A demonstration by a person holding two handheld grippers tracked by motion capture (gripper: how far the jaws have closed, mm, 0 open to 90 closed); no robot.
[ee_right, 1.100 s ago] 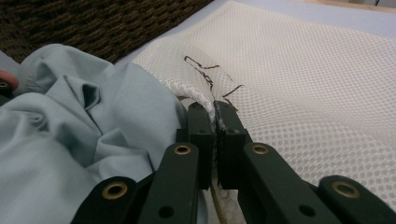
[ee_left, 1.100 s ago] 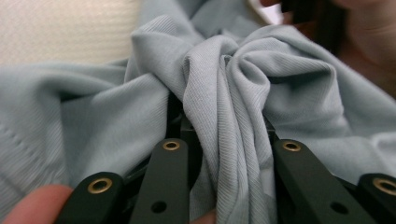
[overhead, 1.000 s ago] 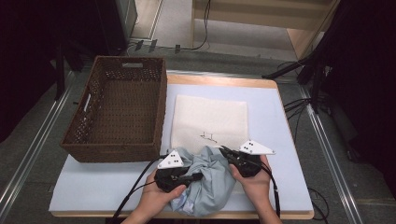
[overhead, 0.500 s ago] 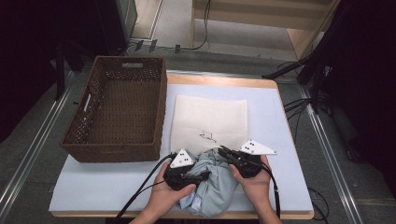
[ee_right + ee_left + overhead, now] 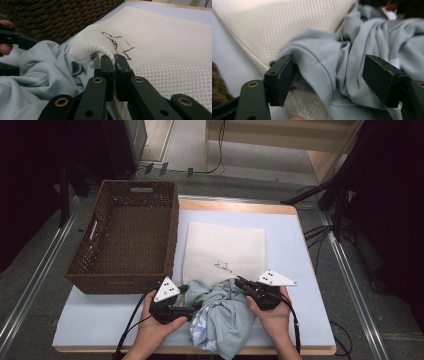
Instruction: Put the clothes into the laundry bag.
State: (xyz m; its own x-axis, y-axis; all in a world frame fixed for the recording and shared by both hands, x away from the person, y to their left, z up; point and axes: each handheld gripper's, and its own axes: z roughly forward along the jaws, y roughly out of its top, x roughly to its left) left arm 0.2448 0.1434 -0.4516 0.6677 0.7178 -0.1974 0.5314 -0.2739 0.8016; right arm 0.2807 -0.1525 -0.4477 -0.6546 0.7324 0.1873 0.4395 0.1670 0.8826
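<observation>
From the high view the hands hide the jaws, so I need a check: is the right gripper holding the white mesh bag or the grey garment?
Observer: The right gripper is shut on the rim of the white mesh bag, not on the grey garment.
Operator: And the left?
Observer: The left gripper has just been opening; its jaws stand apart around a fold of the garment.
Operator: Is the rim lifted?
Observer: Yes, it arches up at the pinch.
</observation>
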